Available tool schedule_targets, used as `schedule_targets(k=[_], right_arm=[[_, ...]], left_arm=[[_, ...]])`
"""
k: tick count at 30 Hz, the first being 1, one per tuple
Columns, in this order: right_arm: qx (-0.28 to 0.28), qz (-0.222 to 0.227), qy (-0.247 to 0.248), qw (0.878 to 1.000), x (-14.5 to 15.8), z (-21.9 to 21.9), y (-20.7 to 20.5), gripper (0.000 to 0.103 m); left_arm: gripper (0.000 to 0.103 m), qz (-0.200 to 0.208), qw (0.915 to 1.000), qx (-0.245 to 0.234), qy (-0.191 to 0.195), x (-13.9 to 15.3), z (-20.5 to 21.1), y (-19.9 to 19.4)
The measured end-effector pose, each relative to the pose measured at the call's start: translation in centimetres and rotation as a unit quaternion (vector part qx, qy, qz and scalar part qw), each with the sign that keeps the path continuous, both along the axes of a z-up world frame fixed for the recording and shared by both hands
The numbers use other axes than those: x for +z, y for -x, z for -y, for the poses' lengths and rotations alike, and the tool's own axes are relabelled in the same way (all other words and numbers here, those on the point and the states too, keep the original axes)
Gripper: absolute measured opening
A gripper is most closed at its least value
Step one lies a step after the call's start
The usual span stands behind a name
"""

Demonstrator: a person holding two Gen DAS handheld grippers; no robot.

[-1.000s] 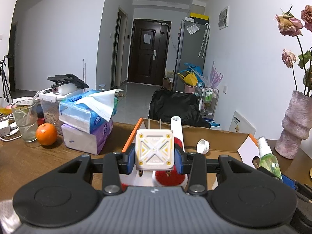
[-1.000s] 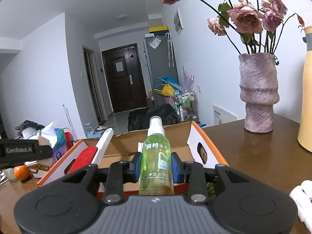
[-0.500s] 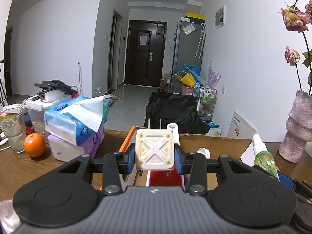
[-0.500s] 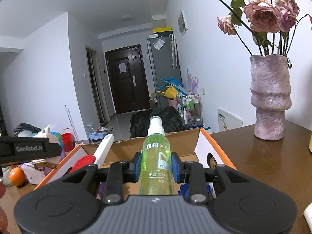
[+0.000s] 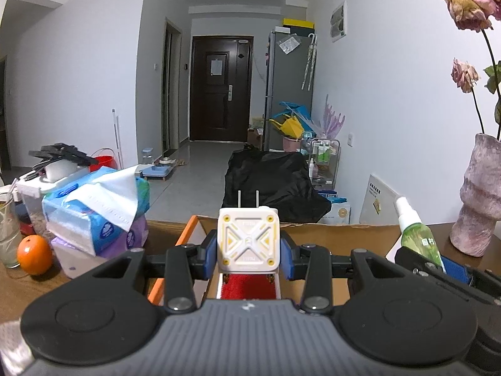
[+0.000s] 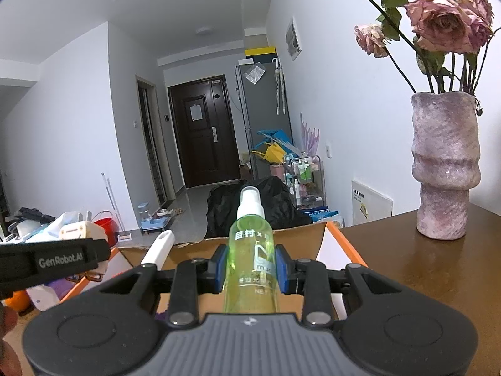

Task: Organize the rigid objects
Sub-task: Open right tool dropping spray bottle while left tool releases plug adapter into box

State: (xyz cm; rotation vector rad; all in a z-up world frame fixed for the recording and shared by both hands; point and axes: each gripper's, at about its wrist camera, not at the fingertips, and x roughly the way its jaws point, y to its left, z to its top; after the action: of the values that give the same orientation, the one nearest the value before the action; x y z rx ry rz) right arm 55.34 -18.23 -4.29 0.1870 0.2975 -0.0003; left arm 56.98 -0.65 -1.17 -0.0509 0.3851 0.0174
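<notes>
My left gripper [image 5: 249, 255] is shut on a white square plug adapter [image 5: 248, 239] with two prongs pointing up, held above the open cardboard box [image 5: 332, 235]. My right gripper [image 6: 250, 271] is shut on a green spray bottle [image 6: 249, 250] with a white nozzle, held upright over the same box [image 6: 300, 235]. The bottle also shows at the right of the left wrist view [image 5: 418, 235]. Inside the box lies a red-and-white lint brush [image 5: 249, 286]; its white handle [image 6: 158, 249] shows in the right wrist view. The left gripper and adapter [image 6: 80, 230] show at the left there.
Stacked tissue packs [image 5: 97, 219], an orange [image 5: 34, 254] and a glass [image 5: 7, 238] sit left of the box. A pink vase [image 6: 444, 169] with dried roses stands on the brown table [image 6: 422, 269] to the right. The box has orange-edged flaps [image 6: 347, 247].
Both grippers have risen and moved forward over the box with their objects still held. The tissue packs and orange have shifted lower left in the left wrist view.
</notes>
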Motion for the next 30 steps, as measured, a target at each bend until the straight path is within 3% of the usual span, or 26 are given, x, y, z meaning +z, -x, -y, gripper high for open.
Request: schedule_targets(k=[13,14,15,17,19,20,21,25,30], right_arm=[[0.008,-0.016,0.015,1.000,-0.4,0.0,-1.8,0.031],[0.012,-0.024,0.016,1.000,-0.4,0.0,-2.0,0.031],[0.016,-0.035,0.016,0.999,-0.5,0.1,-2.2,0.031],[0.016,-0.040,0.022,0.999,-0.6,0.2,-2.2,0.041],[0.008,-0.042,0.029,0.999,-0.6,0.2,-2.2,0.074],[0.005,-0.041,0.030,0.999,-0.7,0.3,-2.1,0.082],[0.001,-0.040,0.030,0.999,-0.6,0.4,-2.1,0.090],[-0.006,-0.035,0.030,0.999,-0.6,0.6,-1.9,0.101],[-0.009,-0.030,0.033,0.999,-0.5,0.5,-1.7,0.103]], left_arm=[[0.041,-0.019,0.9997,0.014,-0.005,-1.0,0.0,-1.5],[0.049,-0.019,0.9996,0.020,-0.006,-1.0,-0.1,-1.5],[0.064,-0.019,0.9995,0.024,-0.006,-1.0,-0.4,-1.5],[0.083,-0.014,0.9993,0.034,-0.007,-0.9,-0.9,-1.3],[0.090,-0.005,0.9988,0.046,-0.014,-0.8,-1.3,-1.1],[0.101,-0.005,0.9988,0.047,-0.013,-0.7,-1.5,-1.0],[0.103,-0.004,0.9987,0.051,-0.009,-0.7,-1.7,-1.0],[0.103,-0.001,0.9986,0.053,-0.008,-0.6,-2.2,-0.9],[0.103,-0.005,0.9985,0.052,-0.012,-0.7,-2.2,-0.8]])
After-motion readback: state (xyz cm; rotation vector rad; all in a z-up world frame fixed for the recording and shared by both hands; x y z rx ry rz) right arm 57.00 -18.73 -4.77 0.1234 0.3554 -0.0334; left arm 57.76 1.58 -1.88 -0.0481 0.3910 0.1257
